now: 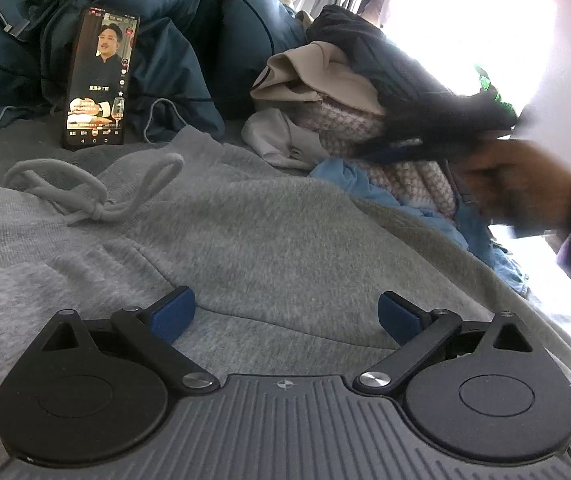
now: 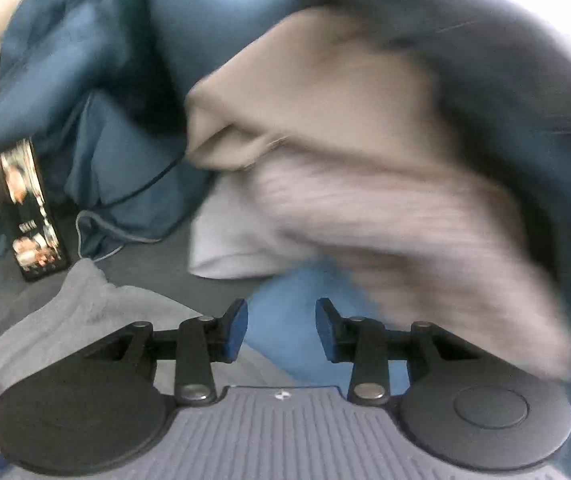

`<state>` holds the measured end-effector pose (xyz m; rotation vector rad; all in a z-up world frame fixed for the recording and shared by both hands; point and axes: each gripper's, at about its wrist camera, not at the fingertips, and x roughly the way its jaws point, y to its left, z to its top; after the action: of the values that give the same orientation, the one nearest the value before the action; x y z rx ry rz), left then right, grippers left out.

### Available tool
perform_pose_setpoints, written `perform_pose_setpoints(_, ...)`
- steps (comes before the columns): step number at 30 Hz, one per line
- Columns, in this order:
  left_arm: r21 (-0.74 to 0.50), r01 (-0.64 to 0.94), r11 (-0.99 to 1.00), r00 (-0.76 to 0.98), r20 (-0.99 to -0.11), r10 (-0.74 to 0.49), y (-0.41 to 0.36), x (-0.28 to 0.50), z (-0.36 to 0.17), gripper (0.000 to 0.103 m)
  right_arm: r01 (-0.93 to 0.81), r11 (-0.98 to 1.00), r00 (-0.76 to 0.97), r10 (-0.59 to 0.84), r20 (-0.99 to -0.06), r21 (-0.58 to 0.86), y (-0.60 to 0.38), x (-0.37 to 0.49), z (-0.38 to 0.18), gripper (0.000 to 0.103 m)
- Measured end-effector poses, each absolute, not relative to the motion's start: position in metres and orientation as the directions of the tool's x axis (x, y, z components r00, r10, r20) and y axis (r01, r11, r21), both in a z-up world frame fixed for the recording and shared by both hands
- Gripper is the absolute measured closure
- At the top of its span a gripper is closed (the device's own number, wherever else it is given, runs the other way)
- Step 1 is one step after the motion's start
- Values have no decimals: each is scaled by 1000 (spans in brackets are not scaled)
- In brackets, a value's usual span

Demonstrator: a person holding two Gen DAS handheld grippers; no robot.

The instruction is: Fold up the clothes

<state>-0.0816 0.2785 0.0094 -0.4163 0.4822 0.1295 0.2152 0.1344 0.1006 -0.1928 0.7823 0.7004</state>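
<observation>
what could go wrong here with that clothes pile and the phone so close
The leaning clothes pile could topple if a lower garment is pulled. The black cable near the propped phone could snag and knock it over. The grey sweatpants drawstring may catch the left hand-held gripper.

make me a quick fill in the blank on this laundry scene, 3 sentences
1. The phone leans upright against the ____ bedding.
2. The left gripper hovers open over the ____ sweatpants.
3. In the clothes pile, the beige garment lies ____ the black one.

Missing words: blue; grey; under
</observation>
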Motion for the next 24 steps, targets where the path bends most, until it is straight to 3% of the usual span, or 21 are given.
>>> perform_pose_setpoints(6, -317, -220, 922, 895, -441, 62, 259, -86, 27, 5, -552, 832, 606, 452, -655, 63, -28, 144, 209, 54)
perform_pose_setpoints(13, -454, 84, 887, 920, -306, -244, 200, -86, 59, 4, -460, 885, 756, 353, -552, -64, -151, 61, 303, 48)
perform_pose_setpoints(18, -414, 137, 900, 864, -394, -313, 149, -51, 36, 4, -527, 849, 683, 399, -612, -34, -155, 77, 258, 48)
perform_pose_setpoints(21, -306, 84, 948, 831, -503, -236, 131, -34, 19, 5, -580, 814, 594, 418, -687, -6, -130, 106, 181, 49)
perform_pose_setpoints(24, -214, 79, 974, 822, -539, -185, 119, -31, 12, 4, -590, 807, 544, 416, -729, 20, -106, 139, 117, 51)
